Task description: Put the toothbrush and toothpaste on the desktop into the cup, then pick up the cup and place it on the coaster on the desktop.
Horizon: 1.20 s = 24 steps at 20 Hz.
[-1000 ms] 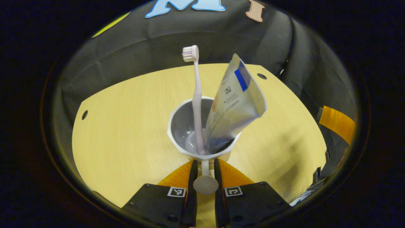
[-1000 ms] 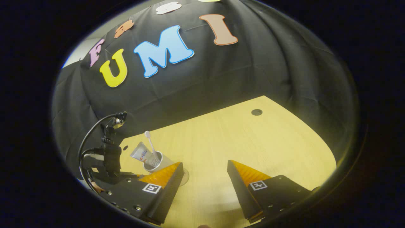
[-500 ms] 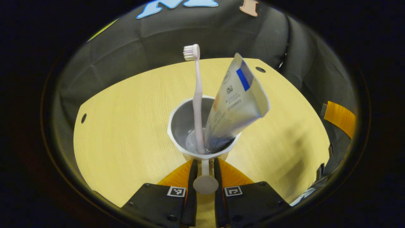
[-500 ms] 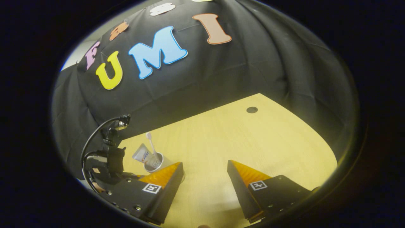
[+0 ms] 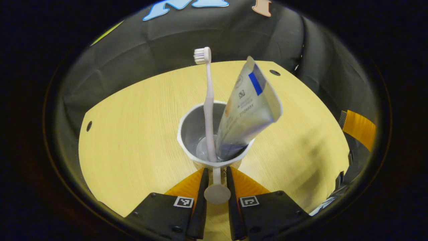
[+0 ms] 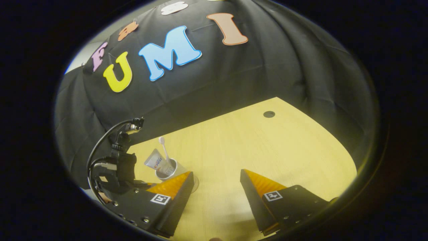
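Observation:
A white cup stands upright just ahead of my left gripper, which is shut on the cup's handle. Inside the cup a pale toothbrush stands bristles up. A toothpaste tube leans to the right beside it. In the right gripper view the same cup with the toothbrush and the toothpaste tube sits at lower left, with the left gripper behind it. My right gripper is open over bare table, with nothing between its fingers.
The wooden table has small round holes at its left and far right corners. Black cloth walls close it in behind and at the sides. The right gripper shows at the right edge of the left gripper view.
In the right gripper view the cup and the left gripper have shifted a little to the right, nearer my right gripper. The left gripper's hold on the handle is unchanged.

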Each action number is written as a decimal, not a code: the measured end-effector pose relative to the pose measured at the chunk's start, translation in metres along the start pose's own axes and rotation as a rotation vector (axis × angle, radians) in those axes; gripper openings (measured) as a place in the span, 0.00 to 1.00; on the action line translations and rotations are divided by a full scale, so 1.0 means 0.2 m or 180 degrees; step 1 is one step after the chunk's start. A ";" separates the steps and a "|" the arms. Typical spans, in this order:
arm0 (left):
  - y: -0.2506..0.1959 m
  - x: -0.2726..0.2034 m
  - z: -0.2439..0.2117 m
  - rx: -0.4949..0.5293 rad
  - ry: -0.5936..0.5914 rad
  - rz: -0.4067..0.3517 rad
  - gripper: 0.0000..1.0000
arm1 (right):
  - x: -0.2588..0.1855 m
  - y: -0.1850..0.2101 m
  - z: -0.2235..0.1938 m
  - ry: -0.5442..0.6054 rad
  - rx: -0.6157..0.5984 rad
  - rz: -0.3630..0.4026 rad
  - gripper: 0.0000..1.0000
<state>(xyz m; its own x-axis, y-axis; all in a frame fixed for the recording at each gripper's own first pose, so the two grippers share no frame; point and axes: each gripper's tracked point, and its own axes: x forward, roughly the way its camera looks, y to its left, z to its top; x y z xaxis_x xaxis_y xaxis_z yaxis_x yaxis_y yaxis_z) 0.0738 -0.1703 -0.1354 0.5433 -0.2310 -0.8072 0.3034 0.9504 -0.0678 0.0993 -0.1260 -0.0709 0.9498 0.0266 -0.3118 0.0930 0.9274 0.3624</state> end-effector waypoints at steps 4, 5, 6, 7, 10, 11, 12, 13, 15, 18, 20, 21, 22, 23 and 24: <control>-0.04 -0.02 0.05 -0.0050 -0.0244 -0.0014 0.68 | -0.03 0.04 0.00 -0.0008 -0.0049 0.0056 0.86; -0.05 -0.03 0.07 -0.0058 -0.0335 -0.0010 0.70 | -0.04 0.05 0.00 -0.0012 -0.0068 0.0078 0.86; -0.05 -0.05 0.09 -0.0075 -0.0424 0.0017 0.71 | -0.05 0.06 0.00 -0.0019 -0.0093 0.0098 0.86; -0.06 -0.07 0.11 -0.0100 -0.0523 0.0015 0.71 | -0.07 0.07 0.01 -0.0027 -0.0127 0.0117 0.86; -0.05 -0.15 0.16 -0.0216 -0.0881 0.0114 0.89 | -0.12 0.12 0.03 -0.0095 -0.0285 0.0186 0.86; -0.04 -0.19 0.18 -0.0265 -0.1019 0.0144 0.89 | -0.14 0.14 0.04 -0.0126 -0.0350 0.0204 0.86; -0.05 -0.22 0.20 -0.0306 -0.1154 0.0175 0.90 | -0.16 0.15 0.04 -0.0153 -0.0416 0.0223 0.86; -0.04 -0.26 0.21 -0.0339 -0.1292 0.0217 0.91 | -0.18 0.18 0.05 -0.0182 -0.0483 0.0251 0.86; -0.01 -0.35 0.23 -0.0381 -0.1541 0.0311 0.97 | -0.22 0.21 0.04 -0.0241 -0.0626 0.0257 0.86; 0.04 -0.49 0.25 -0.0396 -0.1860 0.0414 0.91 | -0.27 0.28 0.06 -0.0371 -0.0772 0.0254 0.86; 0.08 -0.58 0.25 -0.0378 -0.2099 0.0472 0.84 | -0.32 0.33 0.09 -0.0524 -0.0884 0.0217 0.86; 0.10 -0.63 0.24 -0.0358 -0.2222 0.0502 0.90 | -0.35 0.35 0.10 -0.0592 -0.0953 0.0176 0.86; 0.12 -0.66 0.24 -0.0345 -0.2326 0.0542 0.90 | -0.37 0.37 0.11 -0.0650 -0.1021 0.0146 0.86; 0.13 -0.71 0.25 -0.0342 -0.2420 0.0580 0.90 | -0.40 0.39 0.13 -0.0720 -0.1089 0.0135 0.86; 0.15 -0.76 0.26 -0.0354 -0.2519 0.0609 0.90 | -0.42 0.42 0.15 -0.0825 -0.1146 0.0139 0.86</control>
<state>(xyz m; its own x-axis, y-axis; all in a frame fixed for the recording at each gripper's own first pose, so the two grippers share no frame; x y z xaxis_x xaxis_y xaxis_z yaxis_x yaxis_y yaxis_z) 0.0410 -0.1170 0.0153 0.9817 -0.1016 -0.1609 0.0926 0.9938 -0.0623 0.0363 -0.0614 0.0127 0.9983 0.0167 -0.0557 -0.0152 0.9995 0.0269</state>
